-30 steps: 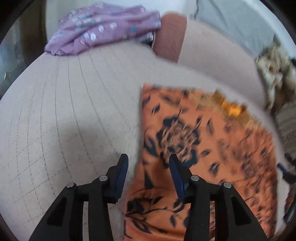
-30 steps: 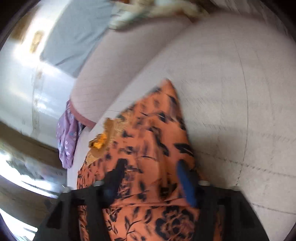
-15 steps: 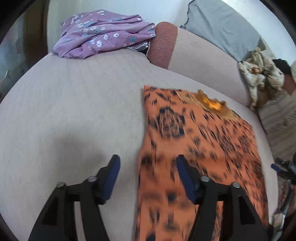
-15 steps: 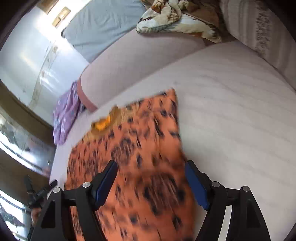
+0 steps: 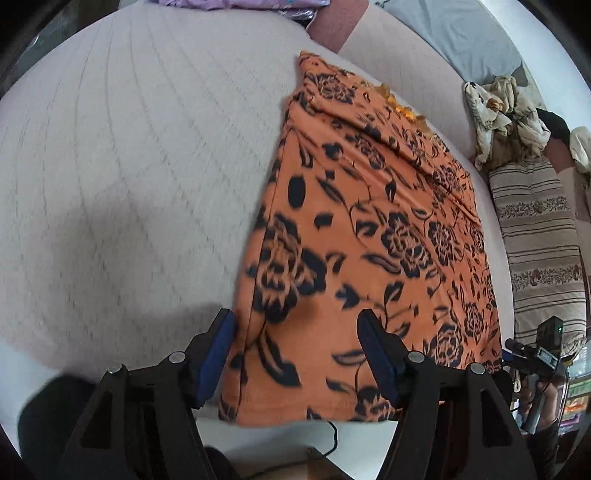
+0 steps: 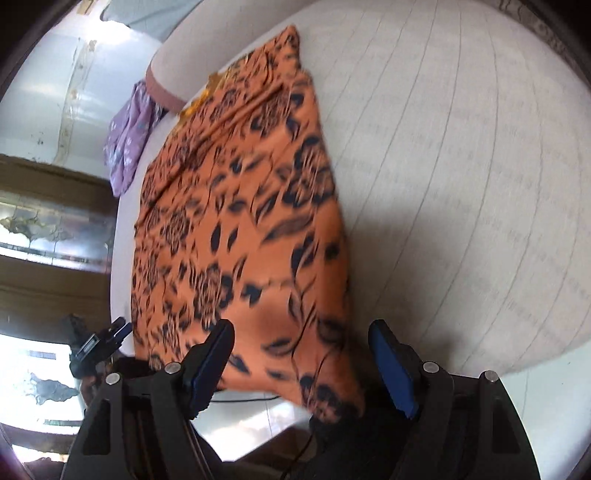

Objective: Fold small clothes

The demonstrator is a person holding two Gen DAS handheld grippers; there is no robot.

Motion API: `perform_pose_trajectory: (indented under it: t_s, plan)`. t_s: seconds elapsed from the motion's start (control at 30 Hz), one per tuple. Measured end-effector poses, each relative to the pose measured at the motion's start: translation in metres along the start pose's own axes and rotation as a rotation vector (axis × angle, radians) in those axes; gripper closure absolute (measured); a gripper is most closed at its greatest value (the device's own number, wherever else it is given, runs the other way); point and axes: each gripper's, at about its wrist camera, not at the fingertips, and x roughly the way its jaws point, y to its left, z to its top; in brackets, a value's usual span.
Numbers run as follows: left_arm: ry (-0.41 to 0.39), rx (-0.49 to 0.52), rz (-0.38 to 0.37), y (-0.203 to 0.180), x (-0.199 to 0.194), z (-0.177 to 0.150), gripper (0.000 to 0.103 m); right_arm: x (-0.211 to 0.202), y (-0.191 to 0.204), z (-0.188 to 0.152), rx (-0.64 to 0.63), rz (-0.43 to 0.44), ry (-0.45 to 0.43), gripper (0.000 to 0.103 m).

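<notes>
no legible writing on orange floral garment (image 5: 369, 229)

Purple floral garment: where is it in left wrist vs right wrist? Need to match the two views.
Left wrist: purple floral garment is a sliver at the top edge, left of centre, beyond the quilted mattress.
Right wrist: it hangs at left centre, left of the orange floral garment.
Shared landmark: the reddish-brown bolster end, right beside the purple garment in both.
</notes>
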Motion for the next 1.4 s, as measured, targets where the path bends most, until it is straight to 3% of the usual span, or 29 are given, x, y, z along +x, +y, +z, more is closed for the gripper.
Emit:
perform_pose_trajectory:
  t_s: [0.03, 0.07, 0.1, 0.33, 0.4, 0.43, 0.47, 0.53, 0.63, 0.7, 0.73, 0.77, 0.8, 0.87, 0.9, 0.93, 0.97, 1.0, 1.13, 1.23, 1.4]
  plan:
    - [0.007, -0.003, -0.001, -0.001, -0.001, -0.004, 0.034, 0.002, 0.0, -0.003, -0.004, -0.005, 0.01, 0.036]
    - [0.014, -0.006, 0.006, -0.002, 0.0, -0.005, 0.034, 0.005, 0.001, -0.006, -0.014, -0.015, 0.024, 0.05]
    - [0.018, -0.009, 0.013, -0.002, 0.0, -0.008, 0.034, 0.008, 0.003, -0.008, -0.02, -0.025, 0.037, 0.055]
    - [0.025, 0.012, 0.068, 0.006, 0.005, -0.026, 0.038, 0.014, 0.002, -0.014, -0.028, -0.055, 0.017, 0.057]
    - [0.043, 0.031, 0.106, 0.003, 0.006, -0.026, 0.083, 0.014, 0.001, -0.014, -0.032, -0.069, 0.017, 0.067]
    - [0.051, 0.037, 0.122, 0.003, 0.008, -0.026, 0.092, 0.012, 0.001, -0.015, -0.034, -0.079, 0.012, 0.071]
    - [0.054, 0.034, 0.111, 0.005, 0.008, -0.026, 0.094, 0.011, 0.0, -0.015, -0.033, -0.083, 0.008, 0.08]
    - [0.044, 0.013, 0.091, 0.007, 0.003, -0.026, 0.095, 0.007, -0.001, -0.016, -0.029, -0.08, 0.001, 0.088]
    - [0.004, 0.022, 0.074, 0.003, -0.011, -0.026, 0.095, -0.001, 0.004, -0.018, -0.037, -0.061, -0.018, 0.089]
    - [0.019, 0.021, 0.083, 0.005, -0.007, -0.026, 0.091, -0.005, 0.001, -0.017, -0.019, -0.06, -0.037, 0.084]
    - [0.036, 0.019, 0.109, 0.006, -0.002, -0.026, 0.085, -0.002, -0.003, -0.015, -0.005, -0.059, -0.03, 0.083]
    - [0.059, 0.011, 0.136, 0.008, 0.005, -0.027, 0.069, 0.0, -0.006, -0.015, 0.007, -0.052, -0.016, 0.076]
    - [0.051, 0.01, 0.117, 0.007, 0.006, -0.028, 0.056, 0.004, -0.009, -0.015, 0.021, -0.047, -0.004, 0.066]
    - [0.043, 0.041, 0.098, -0.001, 0.006, -0.03, 0.045, 0.006, -0.007, -0.015, 0.009, -0.056, -0.012, 0.059]
    - [0.041, 0.07, 0.126, -0.007, 0.008, -0.032, 0.05, 0.007, -0.006, -0.015, 0.004, -0.06, -0.012, 0.059]
    - [0.044, 0.095, 0.135, -0.012, 0.009, -0.033, 0.065, 0.008, -0.002, -0.014, -0.012, -0.061, -0.005, 0.061]
    - [0.049, 0.103, 0.129, -0.014, 0.009, -0.033, 0.094, 0.009, 0.0, -0.014, -0.024, -0.055, 0.001, 0.08]
    - [0.046, 0.094, 0.093, -0.014, 0.005, -0.031, 0.096, 0.006, 0.002, -0.014, -0.027, -0.059, -0.007, 0.095]
    - [-0.07, 0.076, 0.021, -0.022, -0.035, -0.015, 0.096, -0.026, 0.015, -0.007, -0.041, 0.0, -0.107, 0.095]
    - [-0.108, 0.057, 0.002, -0.018, -0.044, -0.009, 0.096, -0.043, 0.018, 0.001, -0.039, 0.036, -0.167, 0.095]
    - [0.019, 0.024, 0.07, -0.003, 0.0, -0.017, 0.096, -0.014, -0.005, -0.002, 0.027, 0.043, -0.111, 0.095]
